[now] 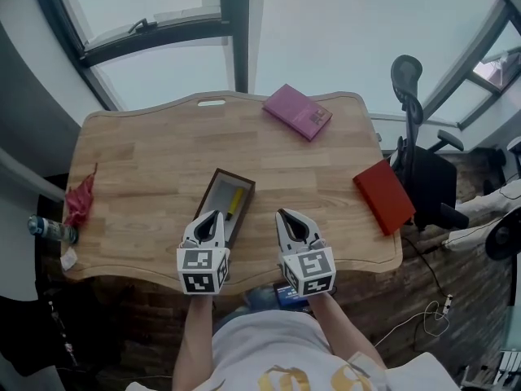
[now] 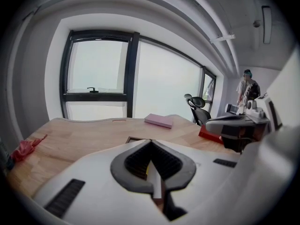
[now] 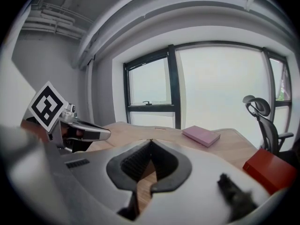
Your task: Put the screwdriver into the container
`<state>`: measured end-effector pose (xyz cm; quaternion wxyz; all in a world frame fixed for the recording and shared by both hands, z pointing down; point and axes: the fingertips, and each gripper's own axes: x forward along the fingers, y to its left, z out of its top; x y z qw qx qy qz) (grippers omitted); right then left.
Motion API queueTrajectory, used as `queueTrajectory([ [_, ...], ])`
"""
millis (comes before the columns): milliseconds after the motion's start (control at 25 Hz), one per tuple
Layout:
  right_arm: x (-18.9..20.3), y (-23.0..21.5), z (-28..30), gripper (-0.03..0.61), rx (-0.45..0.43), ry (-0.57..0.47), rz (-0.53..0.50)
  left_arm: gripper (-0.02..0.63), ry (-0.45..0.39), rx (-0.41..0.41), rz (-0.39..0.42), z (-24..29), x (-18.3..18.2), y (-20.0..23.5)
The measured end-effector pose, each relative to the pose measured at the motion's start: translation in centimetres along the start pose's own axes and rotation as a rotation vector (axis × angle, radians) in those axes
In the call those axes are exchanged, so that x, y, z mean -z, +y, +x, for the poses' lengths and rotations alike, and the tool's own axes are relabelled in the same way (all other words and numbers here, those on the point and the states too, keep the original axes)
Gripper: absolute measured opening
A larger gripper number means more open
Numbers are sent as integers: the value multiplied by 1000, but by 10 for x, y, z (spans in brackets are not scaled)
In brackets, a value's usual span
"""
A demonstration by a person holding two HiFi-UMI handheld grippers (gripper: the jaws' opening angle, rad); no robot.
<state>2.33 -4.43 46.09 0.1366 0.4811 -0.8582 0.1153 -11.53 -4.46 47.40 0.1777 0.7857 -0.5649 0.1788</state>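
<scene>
Screwdriver (image 1: 235,203), yellow handle, lies inside dark container (image 1: 216,192) on table (image 1: 146,177). Left hand-held gripper (image 1: 216,213) hangs over the container's near end, jaws pressed together, nothing between. Right hand-held gripper (image 1: 282,213) just beside, over bare wood, jaws likewise together, empty. Pink book (image 1: 297,111) and red book (image 1: 383,195) lie well apart.

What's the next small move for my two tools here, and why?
Probably just draw both tools back toward you and stop. The yellow screwdriver already lies inside the dark container, and the left tool and right tool each have their jaws together on nothing, so nothing seems left to place.
</scene>
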Motion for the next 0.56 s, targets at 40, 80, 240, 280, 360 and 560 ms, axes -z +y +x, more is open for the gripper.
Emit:
queueTrajectory([
  [40,0,-1,-1,31,2,0,1,12,-3,0,4,0,-1,-1],
  [80,0,-3,-2,31,5,1,1,12,-5,0,8,0,-3,-3],
  [240,1,-9,-5,31,22,-4,-4,12,-19,12,13,0,-5,-8],
  [280,1,-9,-5,31,23,-6,-5,12,-24,15,10,-1,-5,-9],
  [360,1,-7,-6,32,21,-9,-5,12,-31,18,7,-3,-6,-9],
  [560,1,0,-8,31,7,-7,-6,12,-39,9,-6,-10,-6,-5],
])
